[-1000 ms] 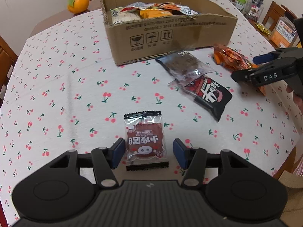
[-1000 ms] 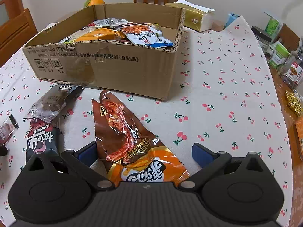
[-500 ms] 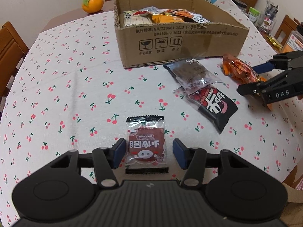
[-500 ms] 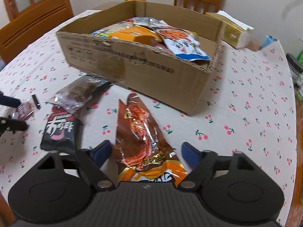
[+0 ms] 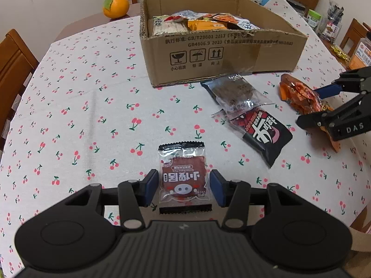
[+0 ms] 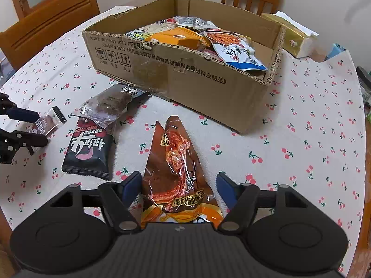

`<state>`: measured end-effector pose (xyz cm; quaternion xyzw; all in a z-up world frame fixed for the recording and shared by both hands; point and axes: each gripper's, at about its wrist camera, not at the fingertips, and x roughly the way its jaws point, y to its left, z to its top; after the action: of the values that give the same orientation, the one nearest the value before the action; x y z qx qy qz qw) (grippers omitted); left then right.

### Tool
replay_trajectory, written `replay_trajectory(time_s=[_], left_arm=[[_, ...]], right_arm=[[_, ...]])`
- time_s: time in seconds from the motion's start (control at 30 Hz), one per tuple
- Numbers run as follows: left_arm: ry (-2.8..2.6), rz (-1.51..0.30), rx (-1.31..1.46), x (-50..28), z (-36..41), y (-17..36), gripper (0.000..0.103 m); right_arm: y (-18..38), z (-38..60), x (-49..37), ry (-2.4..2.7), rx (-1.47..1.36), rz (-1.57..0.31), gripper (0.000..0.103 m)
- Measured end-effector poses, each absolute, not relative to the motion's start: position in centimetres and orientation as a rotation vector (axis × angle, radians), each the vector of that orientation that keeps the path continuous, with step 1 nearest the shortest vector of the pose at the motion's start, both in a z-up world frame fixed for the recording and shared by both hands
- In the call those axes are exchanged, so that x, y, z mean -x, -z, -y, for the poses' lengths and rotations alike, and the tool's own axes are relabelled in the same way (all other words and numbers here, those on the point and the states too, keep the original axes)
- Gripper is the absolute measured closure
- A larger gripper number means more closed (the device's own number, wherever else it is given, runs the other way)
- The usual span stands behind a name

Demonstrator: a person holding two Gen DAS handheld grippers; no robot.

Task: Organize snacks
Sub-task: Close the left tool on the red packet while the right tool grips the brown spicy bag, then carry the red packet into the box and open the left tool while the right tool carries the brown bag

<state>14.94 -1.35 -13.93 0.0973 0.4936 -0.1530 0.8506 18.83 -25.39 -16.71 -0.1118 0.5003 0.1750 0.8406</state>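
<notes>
A small red packet (image 5: 183, 180) with a pig's snout printed on it sits between the blue pads of my left gripper (image 5: 184, 190), which is shut on its side edges low over the cherry-print tablecloth (image 5: 92, 115). My right gripper (image 6: 178, 185) has its jaws closing on a brown and orange snack bag (image 6: 176, 169), both pads against its crumpled sides. In the left wrist view, the right gripper (image 5: 324, 106) holds that bag (image 5: 299, 95) at the right. An open cardboard box (image 6: 208, 88) with several snack packs stands behind.
A black packet (image 5: 262, 134) and a clear bag of dark cookies (image 5: 234, 90) lie overlapping between the two grippers, before the box (image 5: 231, 53). An orange fruit (image 5: 116, 5), a tissue box (image 6: 299, 41), jars at the right and wooden chairs (image 6: 46, 23) ring the table.
My right gripper's jaws have come in from wide open onto the orange bag. The left jaws have narrowed slightly onto the red packet. Both wrists have rolled a little.
</notes>
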Motion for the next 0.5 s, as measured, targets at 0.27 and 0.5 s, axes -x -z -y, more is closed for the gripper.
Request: replay_trajectory(time_s=[0.27, 0.5], left_arm=[[0.331, -1.047, -0.201, -15.0, 1.5, 13.8, 0.061], [0.367, -1.046, -0.202, -15.0, 1.0, 11.6, 0.062]], right_arm=[[16.1, 25.3, -18.4, -0.345, 0.218, -1.061, 0.036], [13.5, 25.8, -17.5, -0.346, 0.201, -1.043, 0.036]])
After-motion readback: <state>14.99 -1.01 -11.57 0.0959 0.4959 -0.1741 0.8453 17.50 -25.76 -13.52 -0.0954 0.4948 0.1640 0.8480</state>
